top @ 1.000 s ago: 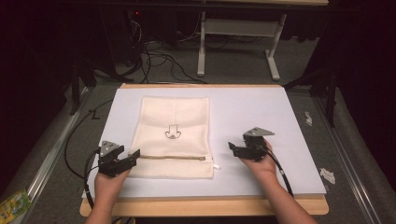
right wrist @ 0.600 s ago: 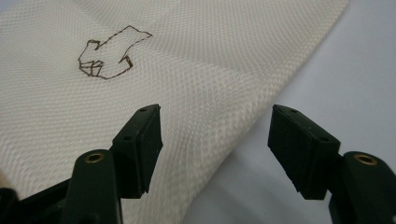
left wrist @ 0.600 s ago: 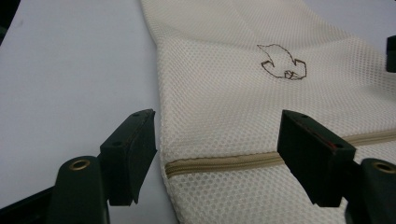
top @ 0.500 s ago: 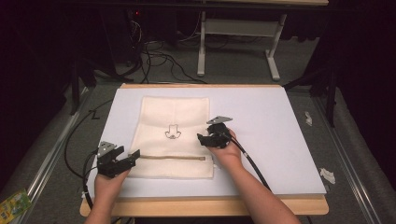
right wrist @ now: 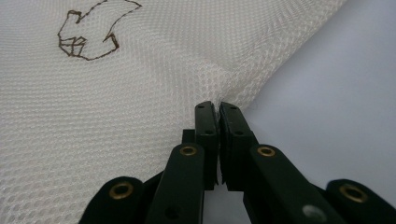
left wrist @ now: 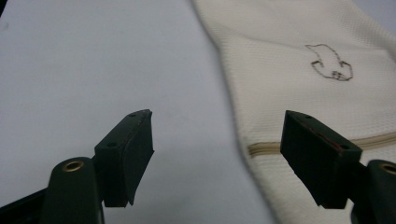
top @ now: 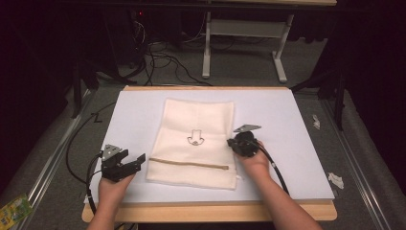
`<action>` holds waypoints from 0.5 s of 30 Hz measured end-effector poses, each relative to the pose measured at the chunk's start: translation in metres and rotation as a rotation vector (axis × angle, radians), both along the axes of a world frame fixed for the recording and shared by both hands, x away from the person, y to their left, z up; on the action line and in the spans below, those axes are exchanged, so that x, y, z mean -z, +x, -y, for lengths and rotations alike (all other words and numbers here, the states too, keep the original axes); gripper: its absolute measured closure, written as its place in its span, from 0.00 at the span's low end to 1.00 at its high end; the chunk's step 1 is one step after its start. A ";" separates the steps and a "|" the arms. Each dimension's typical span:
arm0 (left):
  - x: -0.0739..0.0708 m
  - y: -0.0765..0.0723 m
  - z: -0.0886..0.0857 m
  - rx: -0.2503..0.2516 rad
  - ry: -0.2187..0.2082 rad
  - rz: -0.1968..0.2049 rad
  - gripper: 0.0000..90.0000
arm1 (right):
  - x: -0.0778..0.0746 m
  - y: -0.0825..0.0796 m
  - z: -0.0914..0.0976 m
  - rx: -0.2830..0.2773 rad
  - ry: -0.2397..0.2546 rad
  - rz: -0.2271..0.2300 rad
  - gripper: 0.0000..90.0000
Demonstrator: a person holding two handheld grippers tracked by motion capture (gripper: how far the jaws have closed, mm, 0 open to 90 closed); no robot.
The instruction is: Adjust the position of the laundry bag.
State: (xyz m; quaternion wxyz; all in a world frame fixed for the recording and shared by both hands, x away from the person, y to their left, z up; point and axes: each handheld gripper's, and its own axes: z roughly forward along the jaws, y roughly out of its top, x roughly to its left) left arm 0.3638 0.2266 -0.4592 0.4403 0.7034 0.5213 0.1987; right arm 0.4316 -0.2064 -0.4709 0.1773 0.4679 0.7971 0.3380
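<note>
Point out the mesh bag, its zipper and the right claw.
mesh bag (top: 201, 120), high view, upper panel.
zipper (top: 189, 163), high view, middle of its tan strip.
right claw (right wrist: 218, 109), right gripper view, between the tips pinching the bag's edge.

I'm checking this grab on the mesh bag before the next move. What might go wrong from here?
The right gripper has just closed on a small pucker at the edge of the mesh bag; so thin a pinch may slip out when pulled. The left gripper stands open beside the bag's other edge, holding nothing, so a pull could drag the whole bag across the white sheet.
</note>
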 end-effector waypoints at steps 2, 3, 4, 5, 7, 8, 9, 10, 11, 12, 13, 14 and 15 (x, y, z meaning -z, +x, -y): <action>0.000 -0.001 0.003 0.006 0.002 0.000 0.29 | 0.000 -0.005 0.023 0.031 -0.006 0.005 0.98; 0.000 -0.001 0.004 0.009 0.006 -0.001 0.29 | -0.001 -0.007 0.035 0.044 -0.008 0.004 0.98; -0.001 -0.001 0.006 0.011 0.003 -0.001 0.29 | -0.001 -0.009 0.046 0.064 -0.017 0.009 0.97; -0.002 -0.001 0.009 0.022 0.001 -0.001 0.29 | -0.002 -0.011 0.056 0.087 -0.035 0.020 0.97; -0.003 -0.002 0.014 0.034 0.007 0.005 0.28 | -0.002 -0.013 0.075 0.134 -0.056 0.035 0.93; -0.003 -0.002 0.016 0.041 0.010 0.004 0.28 | -0.002 -0.014 0.085 0.151 -0.055 0.035 0.85; -0.004 -0.003 0.020 0.053 0.010 0.004 0.28 | -0.002 -0.015 0.089 0.153 -0.052 0.041 0.79; -0.004 -0.003 0.022 0.060 0.013 0.005 0.28 | -0.004 -0.019 0.095 0.161 -0.031 0.047 0.73; -0.004 -0.004 0.026 0.073 0.016 0.004 0.28 | -0.006 -0.022 0.098 0.163 -0.019 0.054 0.70; -0.005 -0.005 0.030 0.086 0.022 0.005 0.28 | -0.010 -0.027 0.102 0.157 0.002 0.067 0.68; -0.005 -0.006 0.036 0.097 0.031 0.010 0.28 | -0.015 -0.033 0.105 0.150 0.010 0.078 0.65; -0.006 -0.007 0.040 0.103 0.039 0.009 0.28 | -0.020 -0.042 0.108 0.145 0.005 0.097 0.63; -0.007 -0.007 0.043 0.114 0.036 0.009 0.28 | -0.024 -0.050 0.111 0.136 0.008 0.106 0.61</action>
